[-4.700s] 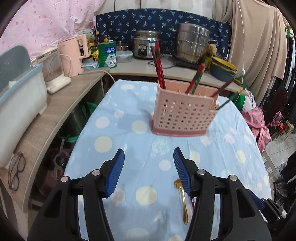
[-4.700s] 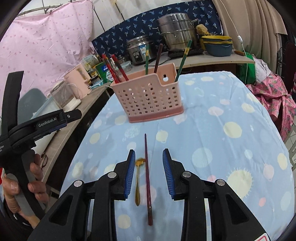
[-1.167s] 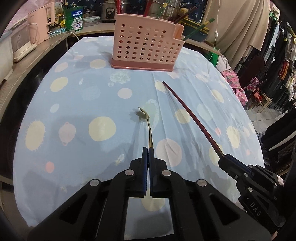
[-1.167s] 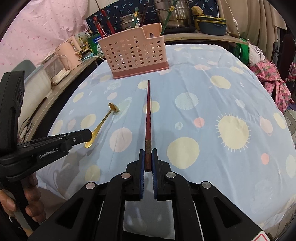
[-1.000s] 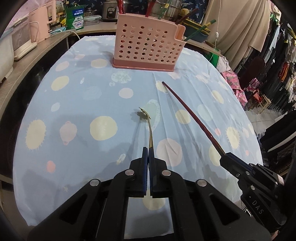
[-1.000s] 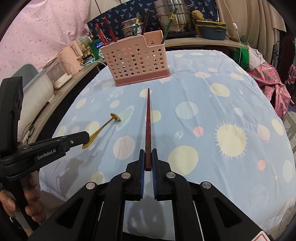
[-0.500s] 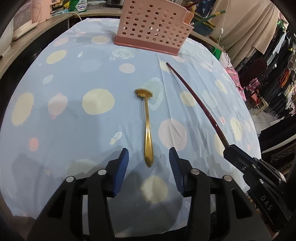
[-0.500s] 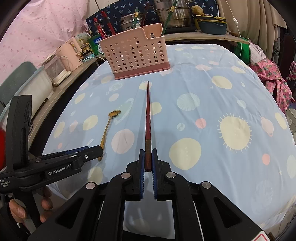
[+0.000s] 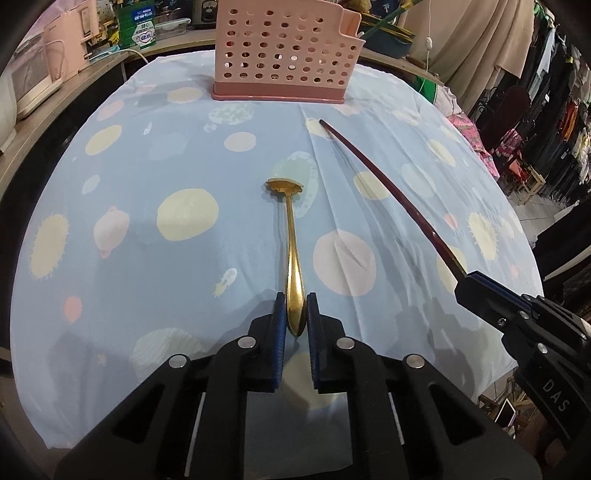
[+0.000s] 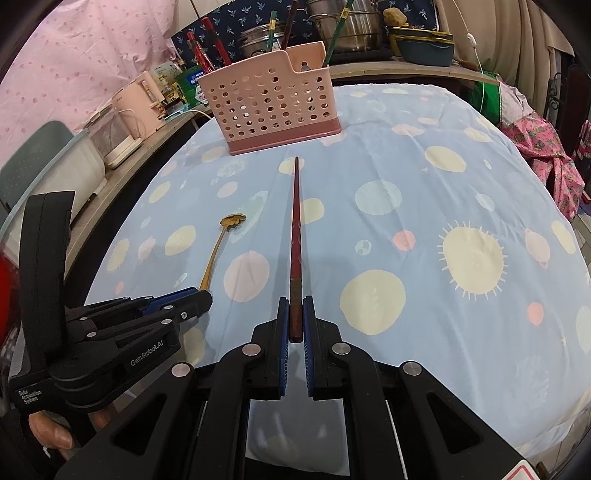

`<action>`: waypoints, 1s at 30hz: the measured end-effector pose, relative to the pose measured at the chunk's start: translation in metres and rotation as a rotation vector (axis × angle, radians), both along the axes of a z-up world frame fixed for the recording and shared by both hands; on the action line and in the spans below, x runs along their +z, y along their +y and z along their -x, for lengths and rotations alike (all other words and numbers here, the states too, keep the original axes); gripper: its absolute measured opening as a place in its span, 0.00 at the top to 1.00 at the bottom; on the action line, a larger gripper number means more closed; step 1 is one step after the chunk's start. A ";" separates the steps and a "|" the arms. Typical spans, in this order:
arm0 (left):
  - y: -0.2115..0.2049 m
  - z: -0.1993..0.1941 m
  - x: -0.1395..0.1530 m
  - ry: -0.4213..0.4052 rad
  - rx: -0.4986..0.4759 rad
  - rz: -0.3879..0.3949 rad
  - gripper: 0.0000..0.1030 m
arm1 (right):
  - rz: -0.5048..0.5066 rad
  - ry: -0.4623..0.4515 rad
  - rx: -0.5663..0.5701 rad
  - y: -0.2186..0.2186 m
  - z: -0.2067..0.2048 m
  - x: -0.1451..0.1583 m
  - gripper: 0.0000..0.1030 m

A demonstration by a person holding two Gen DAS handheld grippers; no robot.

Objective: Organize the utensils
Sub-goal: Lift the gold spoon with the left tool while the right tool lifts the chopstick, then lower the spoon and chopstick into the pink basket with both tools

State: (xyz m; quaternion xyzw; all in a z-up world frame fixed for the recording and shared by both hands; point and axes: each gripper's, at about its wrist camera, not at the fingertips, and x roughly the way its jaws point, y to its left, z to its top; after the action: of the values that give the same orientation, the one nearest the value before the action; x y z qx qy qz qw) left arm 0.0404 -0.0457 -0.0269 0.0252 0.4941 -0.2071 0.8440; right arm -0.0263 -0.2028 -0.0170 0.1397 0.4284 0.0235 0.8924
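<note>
A gold spoon (image 9: 292, 236) lies on the blue dotted tablecloth (image 9: 147, 229), bowl end pointing at a pink perforated utensil holder (image 9: 282, 55) at the far edge. My left gripper (image 9: 295, 314) has closed on the spoon's handle end. It also shows in the right wrist view (image 10: 201, 295), with the spoon (image 10: 218, 251) ahead of it. My right gripper (image 10: 295, 321) is shut on a dark red chopstick (image 10: 295, 236), which points at the holder (image 10: 273, 99). The chopstick (image 9: 388, 192) and right gripper (image 9: 476, 286) show at the right of the left wrist view.
The holder has several chopsticks (image 10: 210, 44) standing in it. A wooden counter (image 10: 122, 173) along the left and back carries a kettle (image 10: 138, 98), a rice cooker and steel pots (image 10: 354, 26). Clothes (image 9: 554, 110) hang at the right past the table edge.
The left gripper held the spoon, opened and dropped it flat on the cloth half a second ago, and has now closed on its handle again. The right gripper kept holding the chopstick.
</note>
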 end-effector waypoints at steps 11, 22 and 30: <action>0.019 -0.005 0.066 -0.100 0.049 0.068 0.99 | -0.016 -0.108 -0.025 -0.011 0.003 0.044 0.93; 0.014 -0.030 0.108 -0.155 0.035 0.074 0.99 | -0.065 -0.264 -0.078 -0.037 -0.022 0.110 0.93; 0.015 -0.053 0.151 -0.192 0.036 0.122 0.99 | -0.063 -0.352 -0.091 -0.047 -0.042 0.151 0.93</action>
State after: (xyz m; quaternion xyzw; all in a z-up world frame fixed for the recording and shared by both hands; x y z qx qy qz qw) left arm 0.0937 -0.0305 0.1246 -0.0154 0.3979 -0.2181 0.8910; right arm 0.0157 -0.2499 0.1343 0.1805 0.2580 0.0206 0.9489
